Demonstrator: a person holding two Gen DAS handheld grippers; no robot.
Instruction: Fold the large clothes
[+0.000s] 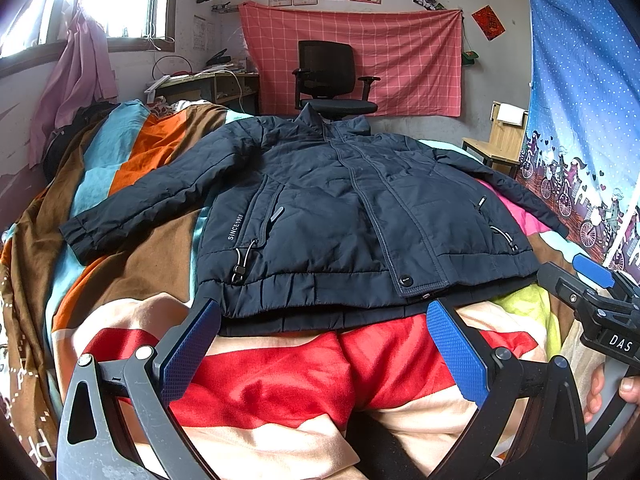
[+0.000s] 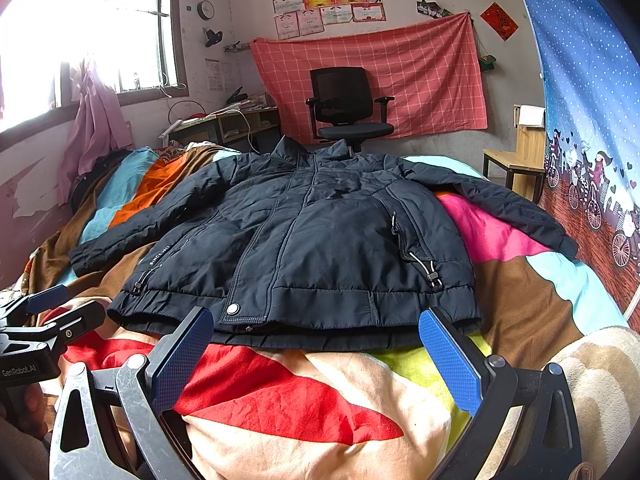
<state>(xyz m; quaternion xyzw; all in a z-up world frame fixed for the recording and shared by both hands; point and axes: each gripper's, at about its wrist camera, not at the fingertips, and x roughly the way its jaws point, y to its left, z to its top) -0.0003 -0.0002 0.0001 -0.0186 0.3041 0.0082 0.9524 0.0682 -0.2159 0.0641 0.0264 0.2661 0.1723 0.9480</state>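
A dark navy padded jacket (image 1: 340, 216) lies face up and spread flat on the bed, collar far, hem near, both sleeves out to the sides. It also shows in the right wrist view (image 2: 312, 240). My left gripper (image 1: 324, 320) is open, its blue pads just short of the hem, holding nothing. My right gripper (image 2: 316, 328) is open, its tips at the hem's near edge, holding nothing. The right gripper also shows at the right edge of the left wrist view (image 1: 588, 280); the left gripper shows at the left edge of the right wrist view (image 2: 44, 308).
The bed is covered by a multicoloured striped quilt (image 1: 280, 380). Behind it stand a black office chair (image 1: 332, 80), a cluttered desk (image 1: 208, 84) and a wooden stool (image 1: 500, 140). A blue patterned curtain (image 1: 580, 120) hangs on the right, a window (image 2: 80, 40) on the left.
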